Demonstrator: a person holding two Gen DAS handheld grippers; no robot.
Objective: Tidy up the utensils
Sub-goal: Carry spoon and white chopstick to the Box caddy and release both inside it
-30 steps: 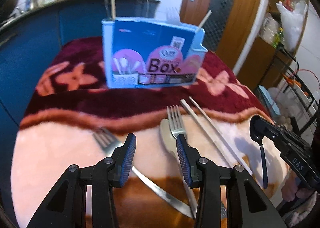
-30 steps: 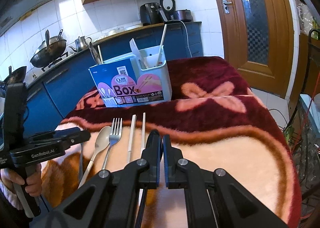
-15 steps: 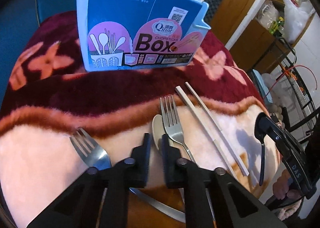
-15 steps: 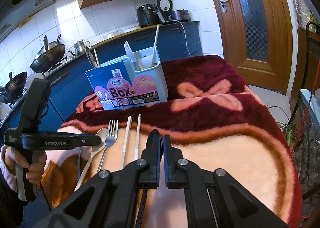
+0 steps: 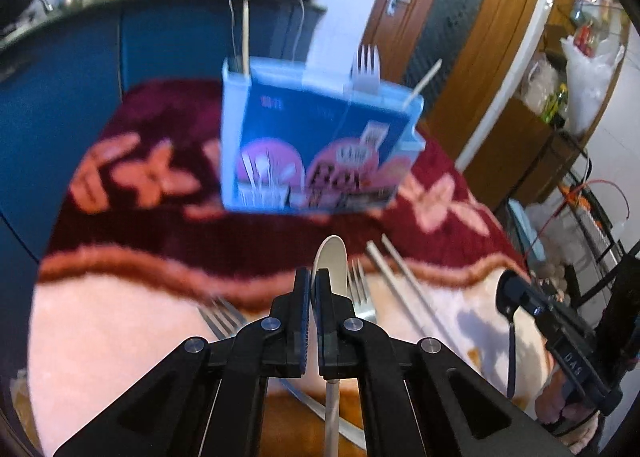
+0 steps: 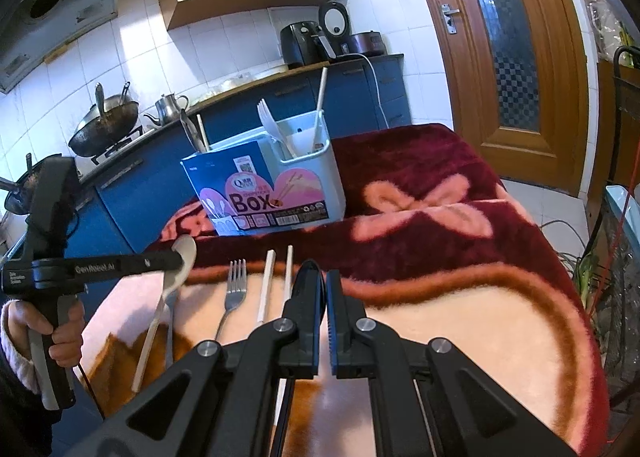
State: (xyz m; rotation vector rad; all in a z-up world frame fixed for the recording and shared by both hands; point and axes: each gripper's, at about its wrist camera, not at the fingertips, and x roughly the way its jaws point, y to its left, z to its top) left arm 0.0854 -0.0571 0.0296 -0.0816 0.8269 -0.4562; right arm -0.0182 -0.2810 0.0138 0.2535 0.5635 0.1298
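Honestly the left tool (image 5: 313,284) was clamped on the spoon (image 6: 176,271) by its neck, which looked light, stiff and slippery, while the right tool (image 6: 323,284) sat closed with something thin and dark hanging under it.

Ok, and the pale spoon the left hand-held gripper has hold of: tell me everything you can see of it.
The spoon is a pale cream, matte one, plastic or ceramic by its look, with an oval bowl and a long straight handle. The left hand-held gripper is shut on it just behind the bowl; its jaws have just been closing. The bowl points toward the utensil box, and the handle slants down toward the blanket. Whether its far end touches there is unclear. A fork lies beside it.
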